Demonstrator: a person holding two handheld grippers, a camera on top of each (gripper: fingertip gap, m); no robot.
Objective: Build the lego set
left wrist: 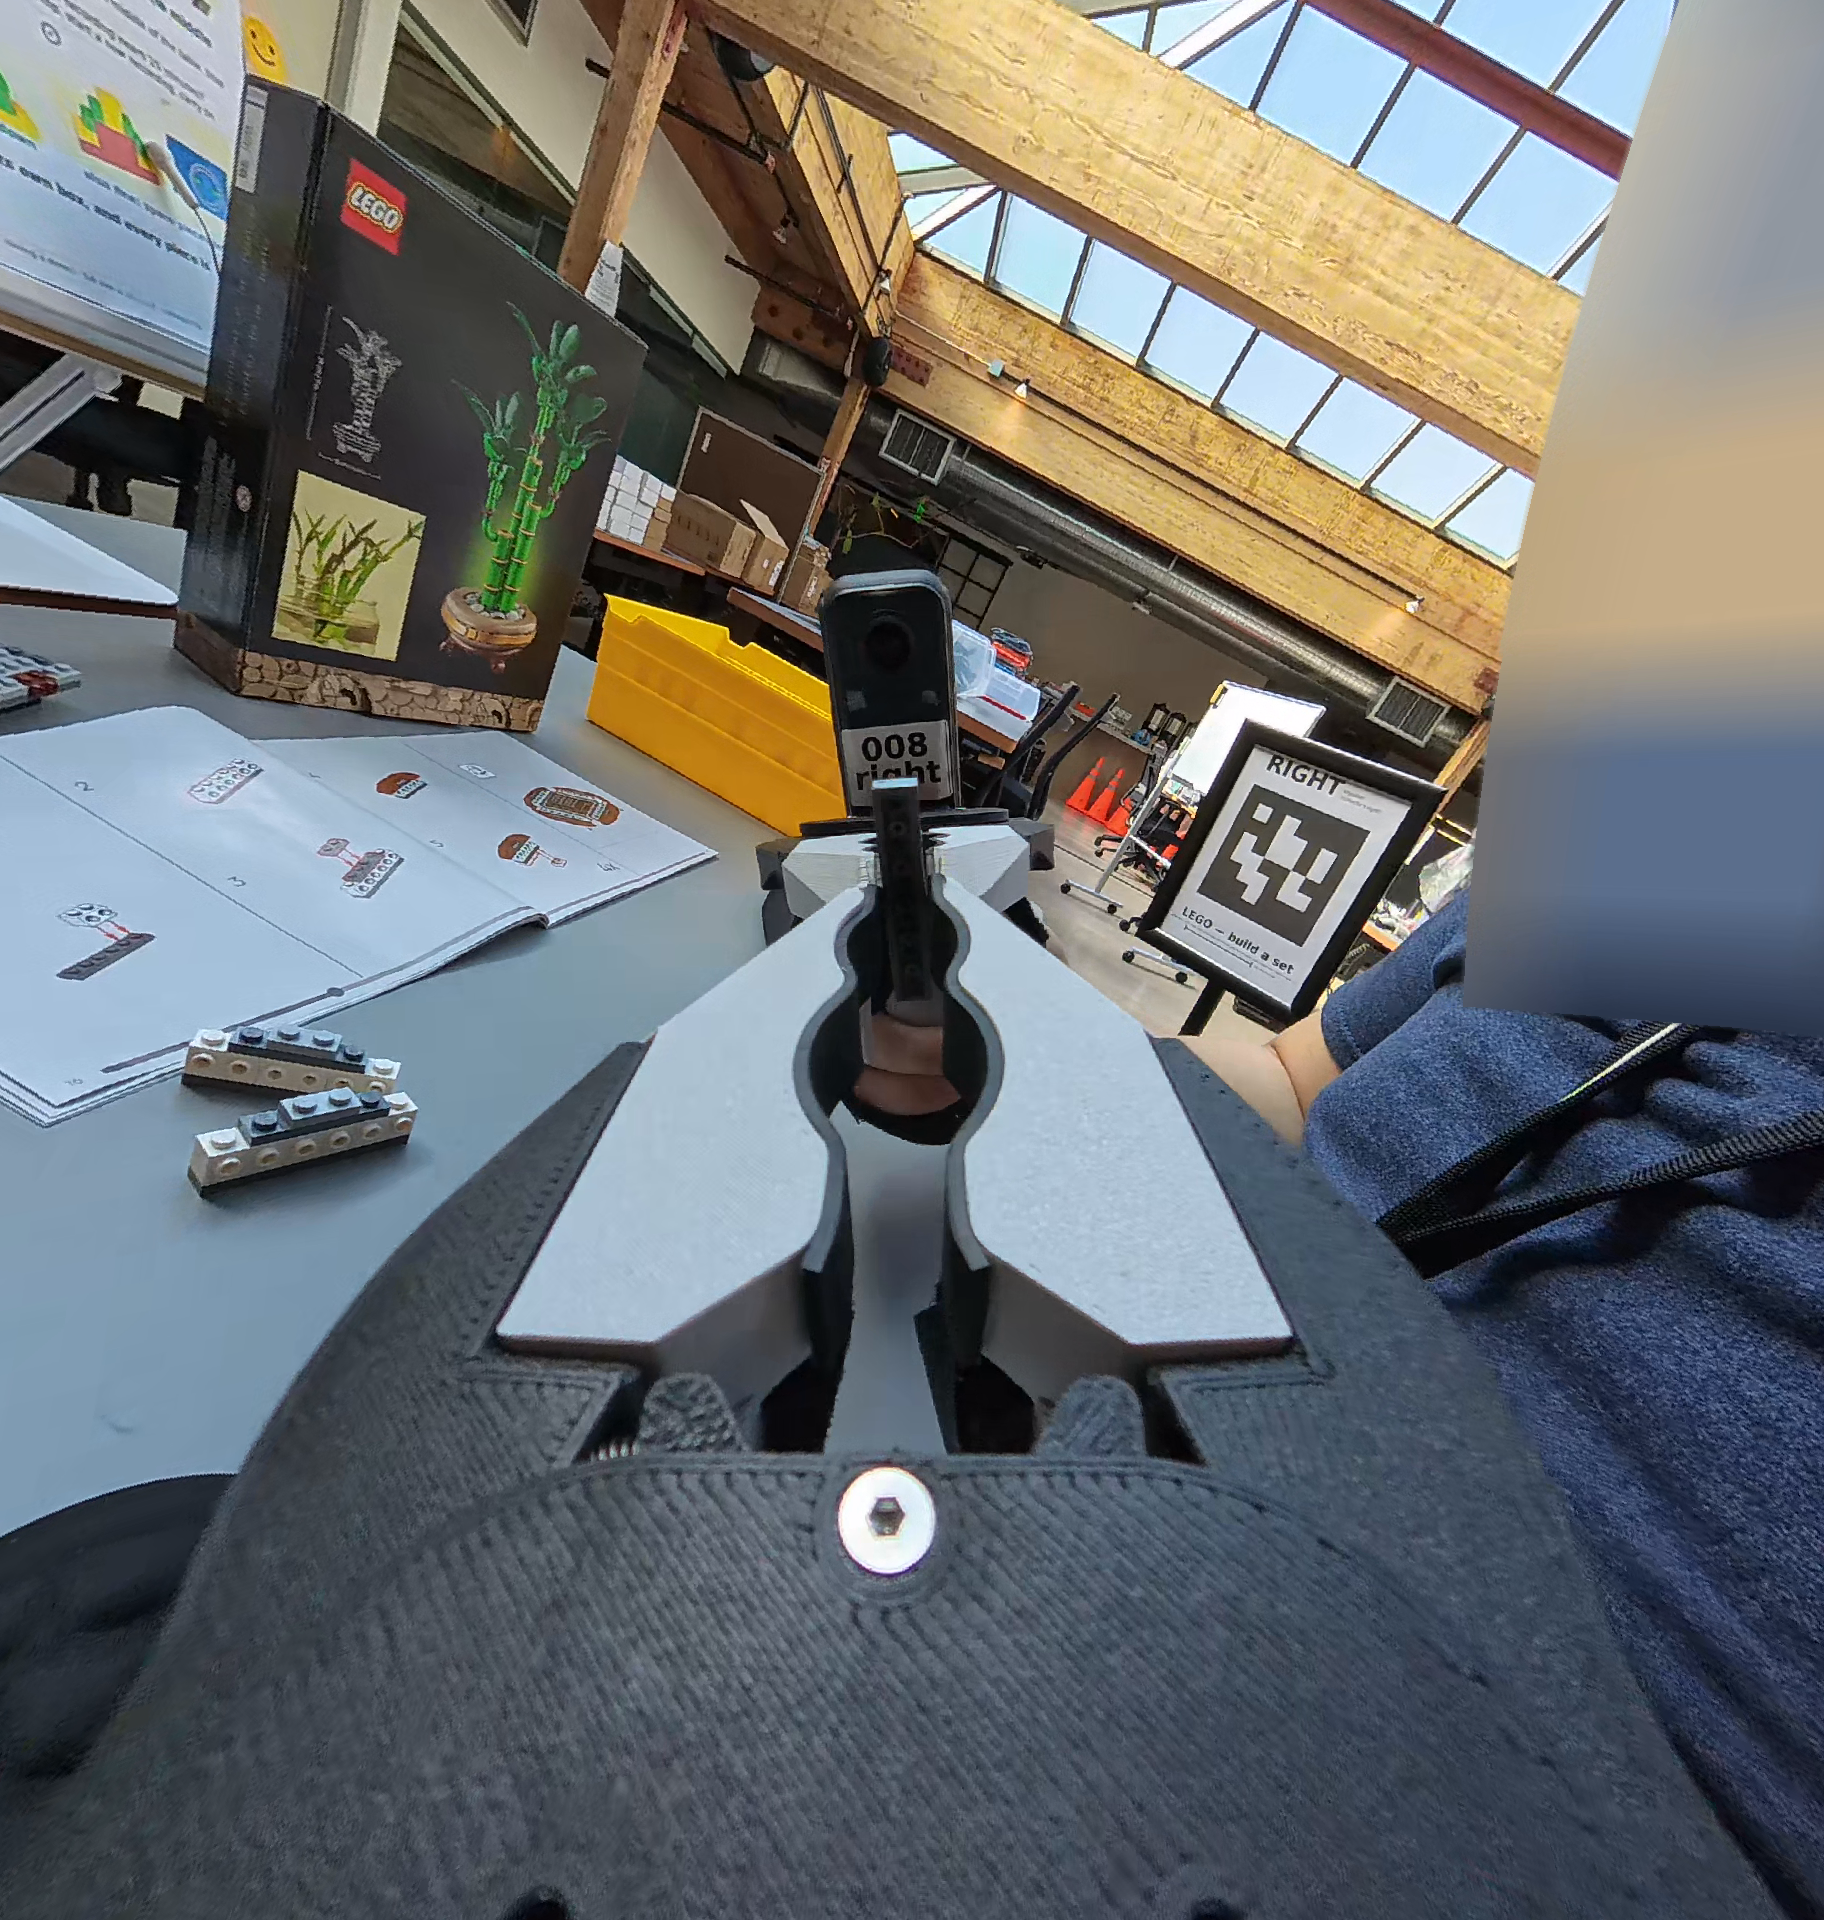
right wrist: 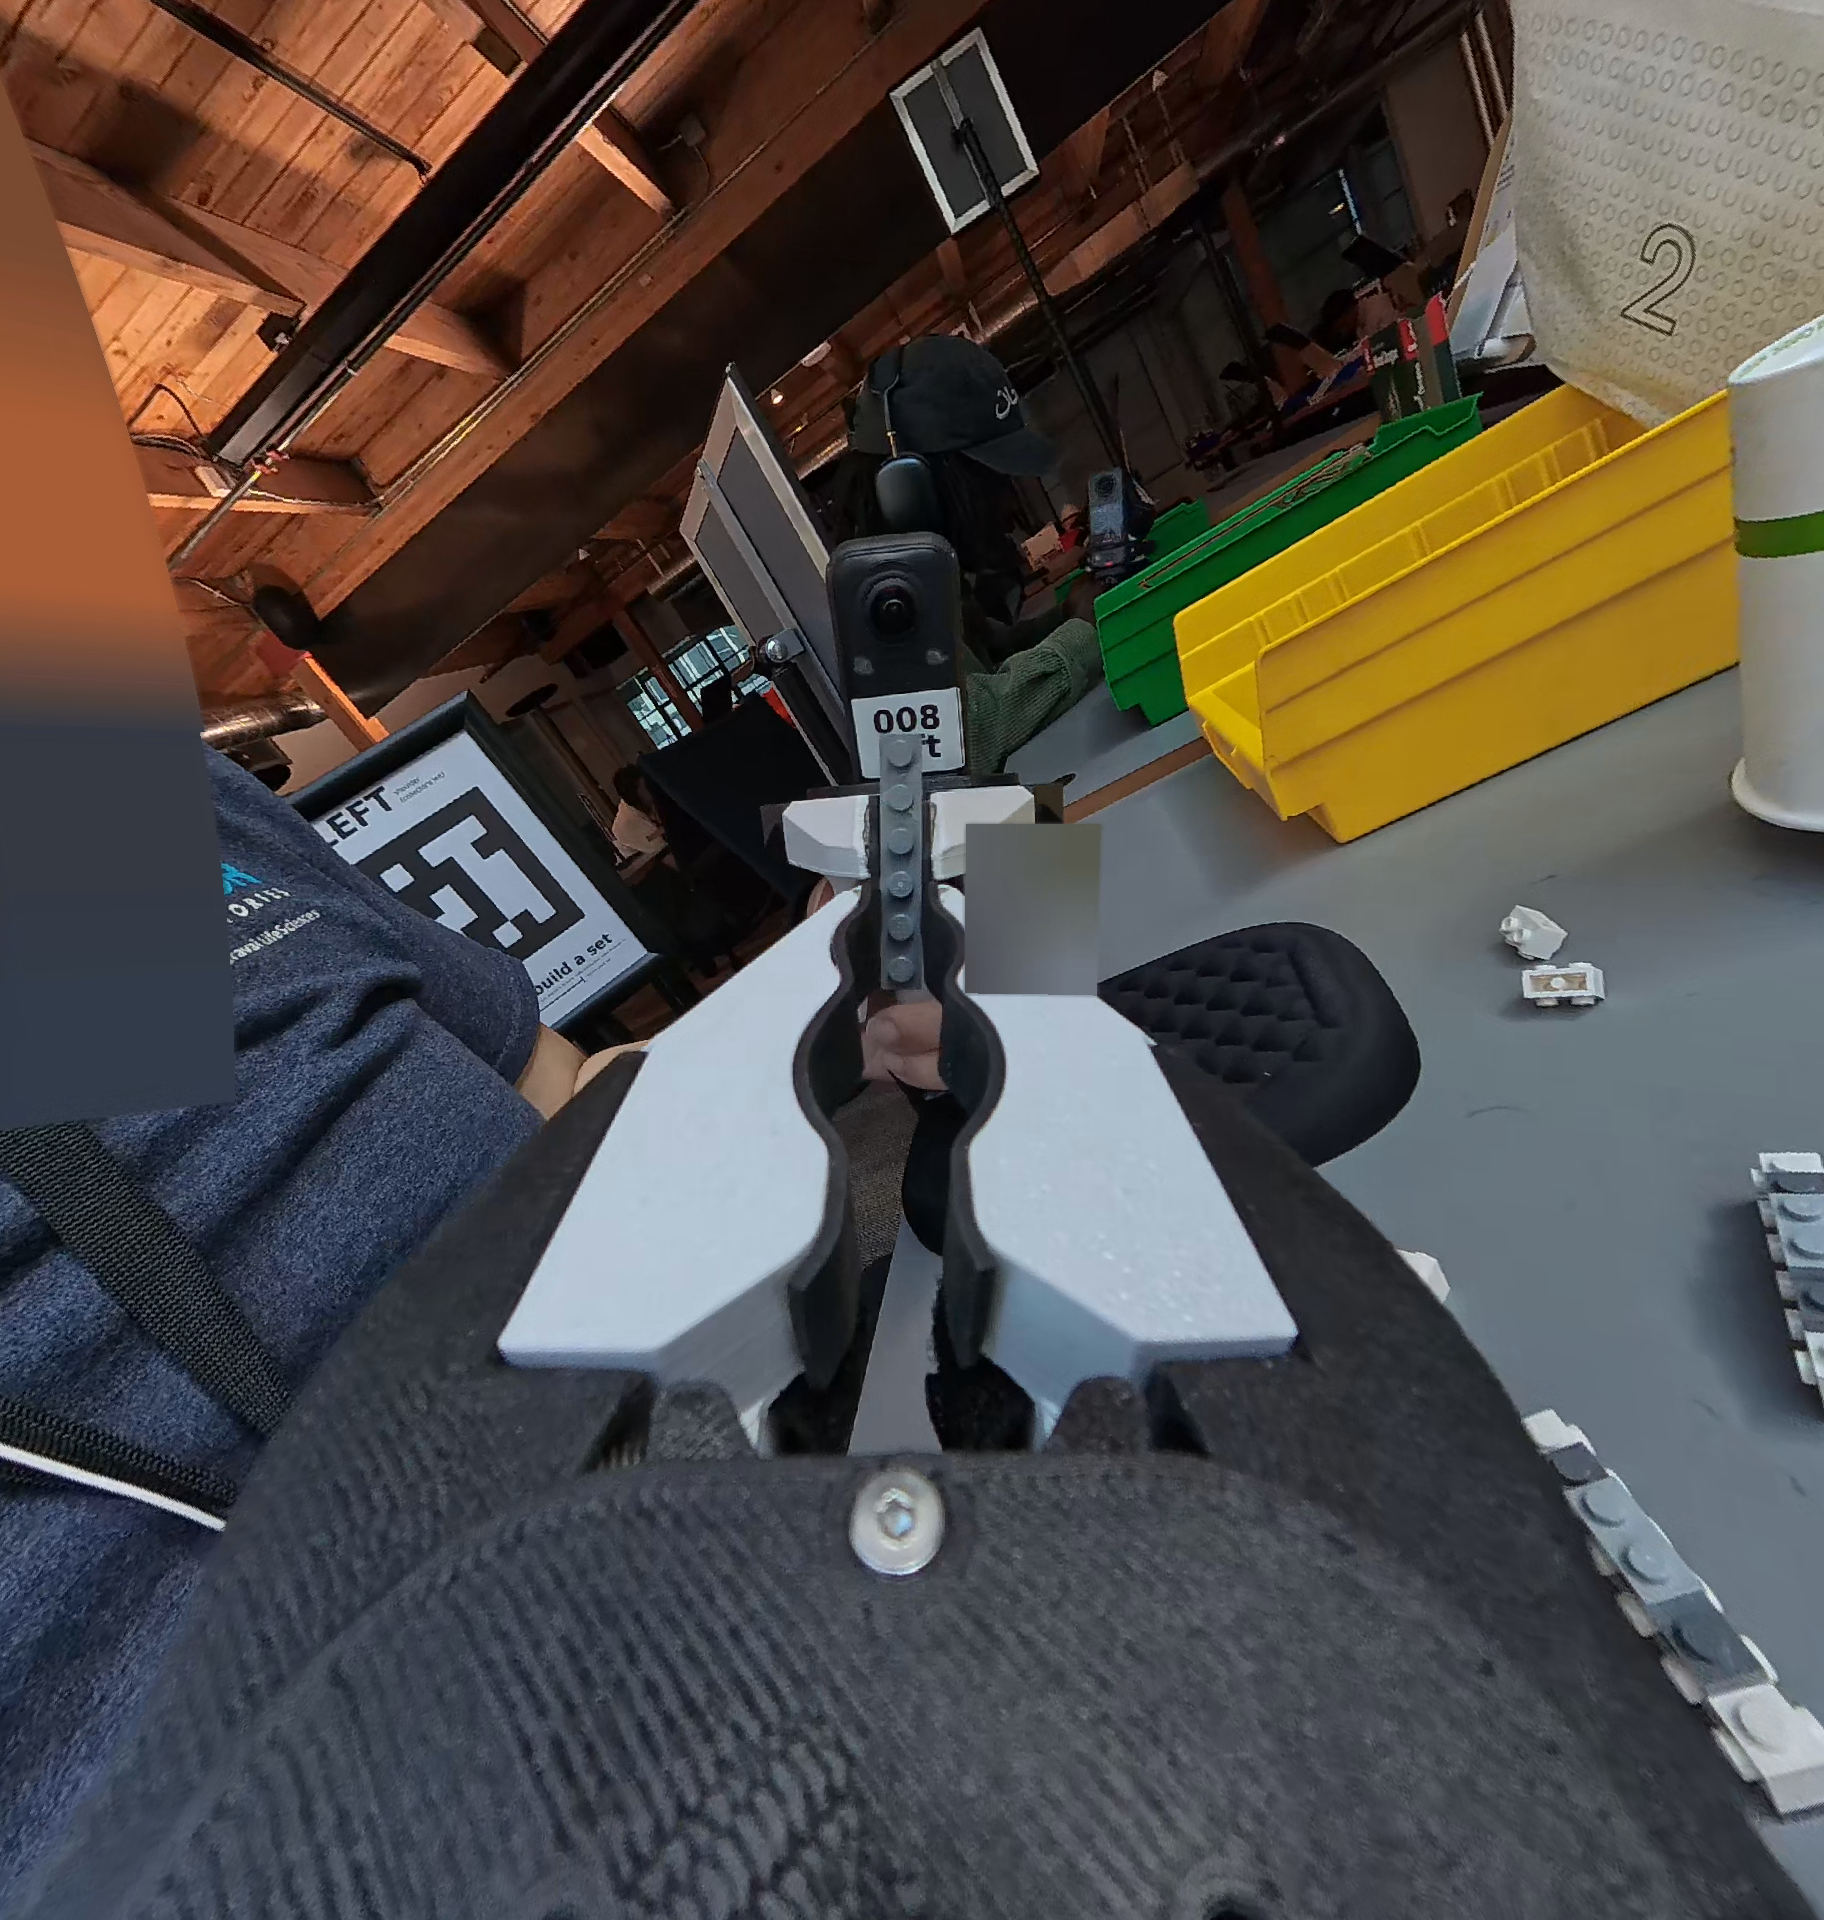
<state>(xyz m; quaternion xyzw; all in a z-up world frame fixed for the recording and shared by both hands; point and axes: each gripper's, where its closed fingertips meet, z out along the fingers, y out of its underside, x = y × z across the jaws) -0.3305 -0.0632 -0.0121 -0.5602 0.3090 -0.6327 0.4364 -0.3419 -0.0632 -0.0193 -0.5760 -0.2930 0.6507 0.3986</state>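
At far left an open instruction booklet (left wrist: 264, 883) lies on the bench (left wrist: 108, 1299), and just beside it are two short stepped tan-and-grey strips (left wrist: 290, 1060) already built. In the middle, the left gripper (left wrist: 900, 935) and right gripper (right wrist: 900, 935) meet tip to tip. Both pairs of jaws are pressed in on one long grey plate (right wrist: 900, 873), held upright off the bench. To the right wait two small loose pieces (right wrist: 1531, 930) and two longer strips (right wrist: 1817, 1288). The build looks early, with most of it left.
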